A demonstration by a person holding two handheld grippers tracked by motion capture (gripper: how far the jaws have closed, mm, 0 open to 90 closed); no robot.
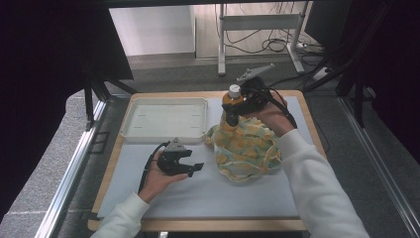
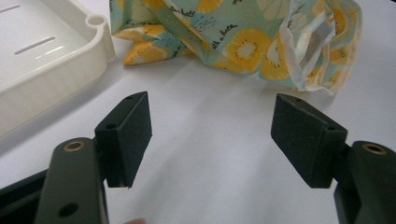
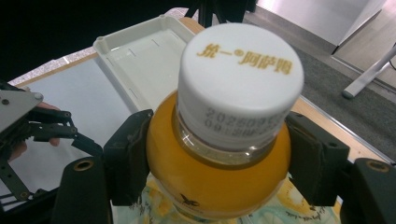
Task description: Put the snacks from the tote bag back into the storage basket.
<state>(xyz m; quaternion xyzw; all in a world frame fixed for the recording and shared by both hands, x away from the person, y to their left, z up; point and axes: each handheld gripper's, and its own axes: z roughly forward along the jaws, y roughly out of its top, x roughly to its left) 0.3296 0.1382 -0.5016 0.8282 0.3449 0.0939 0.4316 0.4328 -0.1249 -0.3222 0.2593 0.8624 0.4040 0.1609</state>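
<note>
At the left of the table lay a white tray (image 1: 163,119), shallow and bare. Just in front of it, near the table's middle, the left gripper (image 1: 190,167) rested in the person's upturned left hand (image 1: 161,178), its jaws standing wide apart with nothing between them; in the left gripper view they pointed across bare white mat (image 2: 205,154) toward the bag (image 2: 243,42), which lay near but apart from them.

To the right of that gripper sat the printed cloth bag (image 1: 247,148), crumpled and slumped on the mat. From its far end rose the bottle (image 1: 233,101), orange with a white cap (image 3: 239,70), its long axis upright and its lower part down inside the cloth. The right gripper (image 1: 236,110) held it: the right gripper view showed both pads (image 3: 128,154) pressed against the shoulder of the bottle just under the cap, one on each side, so the jaws were closed on the bottle though still wide.

The move to come probably turned on this: the bottle stood straight up out of the bag's mouth, already in the right gripper's jaws, so its way out lay upward along its own axis. The tray lay to the left of it, beyond the bag's edge. The left gripper was the nearer to the bag's loose cloth and looked free to pin it down if the cloth dragged.
</note>
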